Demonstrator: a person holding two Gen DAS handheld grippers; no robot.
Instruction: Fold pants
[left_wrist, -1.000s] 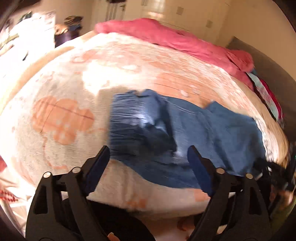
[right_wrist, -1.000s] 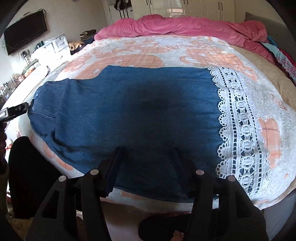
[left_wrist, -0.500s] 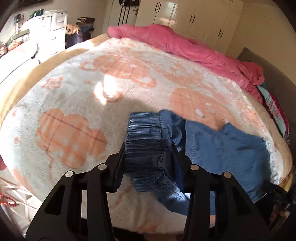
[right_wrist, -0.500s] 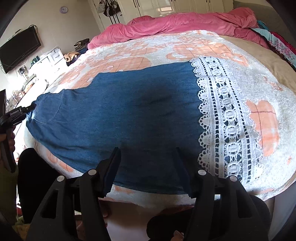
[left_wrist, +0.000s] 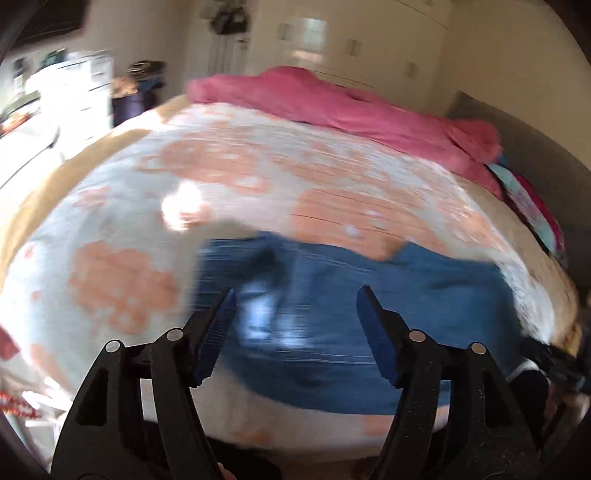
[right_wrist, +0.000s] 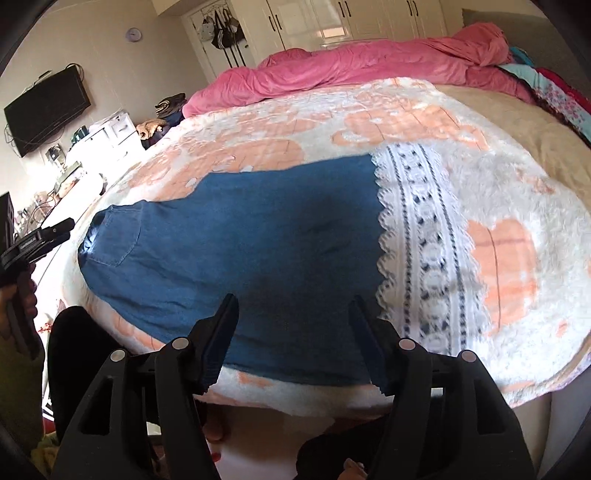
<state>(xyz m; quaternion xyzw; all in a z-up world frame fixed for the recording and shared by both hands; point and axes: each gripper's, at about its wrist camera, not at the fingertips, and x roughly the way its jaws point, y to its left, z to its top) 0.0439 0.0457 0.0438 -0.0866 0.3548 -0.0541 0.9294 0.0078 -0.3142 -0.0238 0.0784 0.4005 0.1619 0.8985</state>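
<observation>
Nearest to each lens, both tools stand spread with nothing between their pads. The left gripper has its blue-padded fingers wide apart over the waist end of the denim pants; the view is smeared by motion, so whether a pad brushes the cloth cannot be told. The right gripper is likewise parted and empty, hovering above the middle of the garment near the bed's front edge.

Just beyond, in the right wrist view, the pants lie lengthwise across the blanket, running from about 9 o'clock to 3 o'clock. A patch pocket marks the seat end toward 9 o'clock, and a white lace hem closes the leg end toward 3 o'clock. Only a single leg's width appears, so the legs seem already laid one on the other. In the left wrist view the waist region looks bunched and darker, though blur hides the detail.

Judging from this, the first lengthwise fold looks done and the cloth is fairly smooth; the crosswise folds, bringing hem toward waist, remain.

Farther off, toward 12 o'clock, a pink duvet is heaped along the far edge of the bed, with wardrobe doors behind and a wall television toward 10 o'clock.
</observation>
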